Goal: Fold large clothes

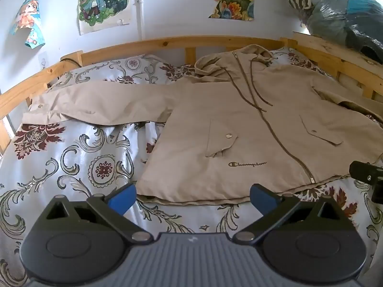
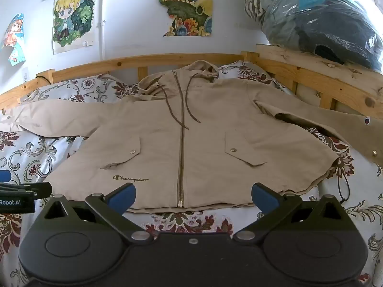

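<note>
Item 1: jacket, beige, hooded, zipped. It lies front-up and spread flat on the bedspread, hood toward the wooden headboard, hem nearest me, both sleeves stretched out sideways. No fold made yet, in my judgement.

Item 2: my left gripper. Jaws spread wide, nothing between the blue pads. It hangs just short of the hem, over the hem's left part, tilted downward toward the bed.

Item 3: my right gripper. Jaws likewise spread wide and empty, centred near the zip's bottom end, tilted down at a similar slant. Both grippers sit side by side; each shows at the edge of the other's view.

Item 4: risks, as I judge them.
- Bedspread is loose and wrinkled under the hem; a low pinch could catch it with the jacket.
- Fabric looks smooth; a shallow pinch may take only the top layer, so the front lifts off the back.
- 2 drawcords lie loose across the chest and could trail out of a fold.
- The right sleeve runs toward the bed rail and may drag or snag there.
</note>
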The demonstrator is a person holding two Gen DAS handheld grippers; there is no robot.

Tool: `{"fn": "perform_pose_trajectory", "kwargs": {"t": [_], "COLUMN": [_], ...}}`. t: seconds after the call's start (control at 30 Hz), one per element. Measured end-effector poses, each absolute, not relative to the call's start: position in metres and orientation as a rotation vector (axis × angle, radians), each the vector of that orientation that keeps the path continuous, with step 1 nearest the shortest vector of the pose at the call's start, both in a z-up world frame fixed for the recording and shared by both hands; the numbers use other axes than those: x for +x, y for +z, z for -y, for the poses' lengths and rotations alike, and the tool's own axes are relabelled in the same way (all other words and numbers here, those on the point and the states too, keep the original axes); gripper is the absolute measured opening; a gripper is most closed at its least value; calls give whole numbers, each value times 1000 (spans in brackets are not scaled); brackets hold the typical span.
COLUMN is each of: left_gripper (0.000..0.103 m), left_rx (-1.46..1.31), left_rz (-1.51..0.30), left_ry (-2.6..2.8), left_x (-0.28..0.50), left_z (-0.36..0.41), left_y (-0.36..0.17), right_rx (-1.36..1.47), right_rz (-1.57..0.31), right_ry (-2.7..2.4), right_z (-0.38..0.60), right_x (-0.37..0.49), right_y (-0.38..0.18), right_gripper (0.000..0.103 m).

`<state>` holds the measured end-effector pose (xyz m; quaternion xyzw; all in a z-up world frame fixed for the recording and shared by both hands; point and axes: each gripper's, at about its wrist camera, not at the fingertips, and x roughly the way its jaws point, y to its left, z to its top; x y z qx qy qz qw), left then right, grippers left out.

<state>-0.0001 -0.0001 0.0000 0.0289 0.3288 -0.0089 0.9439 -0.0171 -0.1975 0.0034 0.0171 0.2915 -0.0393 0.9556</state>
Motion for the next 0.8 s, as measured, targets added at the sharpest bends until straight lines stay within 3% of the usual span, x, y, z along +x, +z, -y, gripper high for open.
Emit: {"fn": "perform_pose_trajectory", "kwargs": {"t": [0.8], "left_gripper": [102], "left_rx": [79], "left_rz": [-659], "left_ry": [-11], "left_x": [-6], "left_z": [7], "left_y": [7], "right_rx": [46], "right_rz": [-574], "right_ry": [-80], "right_z": [200], "right_x": [-20], "right_y": [3], "right_gripper": [102]}}
